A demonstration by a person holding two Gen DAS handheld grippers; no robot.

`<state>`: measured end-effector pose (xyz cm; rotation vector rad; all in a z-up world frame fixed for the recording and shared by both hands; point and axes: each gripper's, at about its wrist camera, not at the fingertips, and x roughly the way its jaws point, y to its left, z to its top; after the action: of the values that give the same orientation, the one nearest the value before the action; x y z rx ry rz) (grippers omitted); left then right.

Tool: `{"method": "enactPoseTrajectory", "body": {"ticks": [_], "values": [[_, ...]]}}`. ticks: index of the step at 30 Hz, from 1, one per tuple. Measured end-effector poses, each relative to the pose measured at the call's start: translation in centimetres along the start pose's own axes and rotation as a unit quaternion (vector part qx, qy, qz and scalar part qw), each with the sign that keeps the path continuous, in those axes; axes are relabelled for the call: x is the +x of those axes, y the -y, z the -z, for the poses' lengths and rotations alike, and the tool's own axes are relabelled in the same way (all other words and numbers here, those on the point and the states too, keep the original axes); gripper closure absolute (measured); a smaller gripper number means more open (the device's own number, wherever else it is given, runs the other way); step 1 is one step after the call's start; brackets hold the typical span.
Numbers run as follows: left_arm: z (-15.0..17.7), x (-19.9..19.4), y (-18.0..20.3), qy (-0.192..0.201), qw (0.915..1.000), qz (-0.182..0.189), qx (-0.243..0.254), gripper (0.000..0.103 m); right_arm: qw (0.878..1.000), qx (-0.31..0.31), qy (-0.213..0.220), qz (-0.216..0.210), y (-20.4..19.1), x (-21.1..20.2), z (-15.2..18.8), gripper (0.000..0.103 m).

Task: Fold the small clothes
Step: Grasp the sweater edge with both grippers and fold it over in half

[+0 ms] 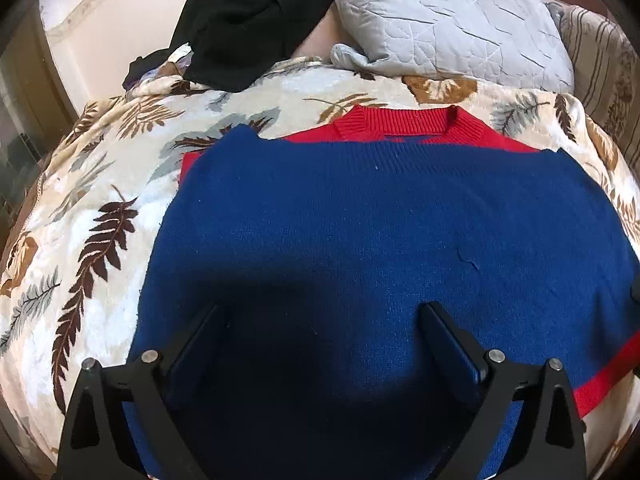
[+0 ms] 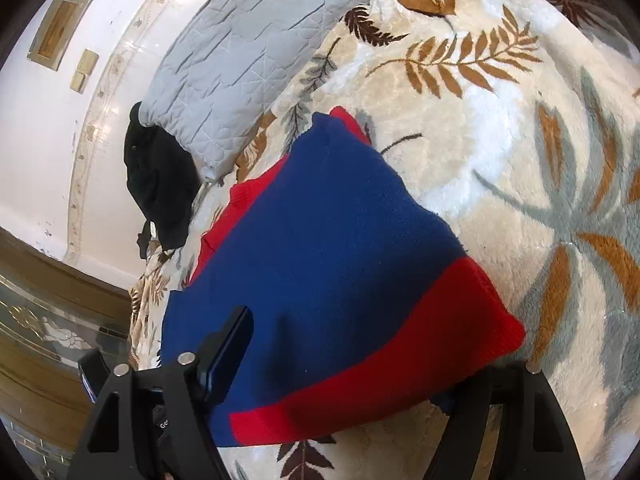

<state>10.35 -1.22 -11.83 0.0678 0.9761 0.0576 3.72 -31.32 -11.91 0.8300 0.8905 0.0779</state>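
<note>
On plush leaf-print blanket (image 1: 100, 184), blue knit sweater (image 1: 360, 220)

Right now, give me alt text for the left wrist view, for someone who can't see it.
A blue sweater with a red collar lies flat on a leaf-patterned blanket, filling most of the view. The open left gripper hovers over its near part. Behind lie a grey pillow and a black garment.

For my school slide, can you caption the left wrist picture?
The open left gripper hovers over a blue and red sweater on a leafy blanket.
</note>
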Motion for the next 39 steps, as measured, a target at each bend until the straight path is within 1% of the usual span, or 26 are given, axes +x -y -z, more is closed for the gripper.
{"method": "enactPoseTrajectory", "body": {"ticks": [4,7,8,9,11,12,13,14,15,16,19,20,21,22,24,26,27,29,30,31,32,33,35,36,37,39], "values": [[0.0,0.0,0.0,0.002,1.0,0.003,0.003,0.004,1.0,-0.012,0.0,0.011,-0.4,0.2,0.0,0.024],[-0.3,-0.8,-0.5,-0.003,0.9999,0.013,-0.009,0.004,1.0,-0.015,-0.001,0.014,-0.5,0.2,0.0,0.024],[-0.3,-1.2,-0.7,0.001,0.9998,0.017,-0.014,0.004,1.0,-0.017,-0.002,0.015,-0.5,0.2,0.0,0.024],[-0.3,-2.0,-0.9,0.018,0.9994,0.021,-0.018,0.004,1.0,-0.019,-0.002,0.018,-0.6,0.2,0.0,0.024],[0.0,-2.7,-1.0,0.043,0.9991,0.006,-0.003,0.004,0.999,-0.023,-0.002,0.022,-0.7,0.3,0.0,0.024],[0.3,-1.9,-0.7,0.038,0.999,-0.015,0.017,0.004,0.999,-0.026,-0.002,0.025,-0.8,0.4,0.0,0.024],[0.9,-0.2,-0.5,0.012,0.9993,-0.017,0.03,0.003,0.999,-0.03,-0.001,0.028,-0.9,0.4,0.0,0.026],[1.1,0.1,-0.8,0.022,0.9995,-0.007,0.021,0.002,0.999,-0.034,-0.003,0.038,-1.1,0.6,-0.2,0.03],[1.1,0.0,-1.0,0.032,0.9993,-0.005,0.019,0.001,0.998,-0.039,-0.007,0.048,-1.2,0.8,-0.3,0.049],[0.8,-0.1,-1.1,0.025,0.9995,-0.005,0.02,0.001,0.997,-0.043,-0.017,0.063,-1.1,1.2,-0.6,0.073],[0.4,-0.3,-1.6,0.013,0.9998,0.007,0.016,0.001,0.996,-0.043,-0.032,0.074,-1.2,1.9,-1.4,0.075],[0.3,-0.6,-2.0,0.013,0.9996,0.018,0.016,0.002,0.995,-0.052,-0.034,0.08,-1.7,2.0,-1.6,0.078],[0.4,-1.2,-2.5,0.015,0.9995,0.025,0.009,0.002,0.994,-0.07,-0.034,0.083,-2.8,1.8,-1.9,0.09],[0.6,-2.1,-3.5,0.02,0.9994,0.029,-0.005,0.002,0.992,-0.092,-0.025,0.087,-4.2,1.3,-2.2,0.09],[0.9,-3.9,-5.9,0.042,0.9973,0.044,-0.041,0.002,0.983,-0.163,0.009,0.088,-9.2,0.0,-2.3,0.093],[1.8,-6.2,-9.7,0.069,0.9924,0.05,-0.089,0.002,0.966,-0.241,0.044,0.083,-14.7,-1.0,-1.3,0.093],[2.3,-6.9,-11.1,0.076,0.9901,0.05,-0.107,0.002,0.952,-0.291,0.059,0.069,-18.4,-1.2,0.0,0.093],[3.3,-8.2,-15.3,0.086,0.9829,0.045,-0.156,0.002,0.928,-0.364,0.064,0.052,-23.0,-0.3,3.2,0.093],[3.8,-8.4,-17.4,0.087,0.9782,0.049,-0.182,0.002,0.909,-0.411,0.056,0.042,-25.3,1.1,6.0,0.093],[4.3,-8.5,-19.3,0.085,0.9733,0.056,-0.205,0.002,0.894,-0.444,0.039,0.036,-26.3,2.7,8.3,0.093],[4.7,-8.5,-20.3,0.085,0.9701,0.061,-0.219,0.002,0.883,-0.469,0.013,0.035,-26.7,4.8,10.6,0.093],[5.0,-8.4,-21.6,0.082,0.9668,0.065,-0.233,0.002,0.874,-0.483,-0.023,0.039,-26.4,7.4,12.7,0.093],[5.1,-7.8,-22.8,0.072,0.9634,0.078,-0.246,0.003,0.872,-0.475,-0.106,0.055,-24.4,12.4,15.3,0.093],[5.0,-7.3,-22.9,0.066,0.962,0.092,-0.248,0.003,0.872,-0.477,-0.1,0.047,-24.2,12.5,15.8,0.092],[4.8,-6.9,-22.8,0.059,0.962,0.103,-0.246,0.003,0.868,-0.489,-0.078,0.048,-24.6,11.8,16.1,0.092],[4.1,-6.4,-22.1,0.055,0.9604,0.138,-0.236,0.003,0.88,-0.467,-0.083,0.033,-25.1,11.1,14.9,0.092]]}}
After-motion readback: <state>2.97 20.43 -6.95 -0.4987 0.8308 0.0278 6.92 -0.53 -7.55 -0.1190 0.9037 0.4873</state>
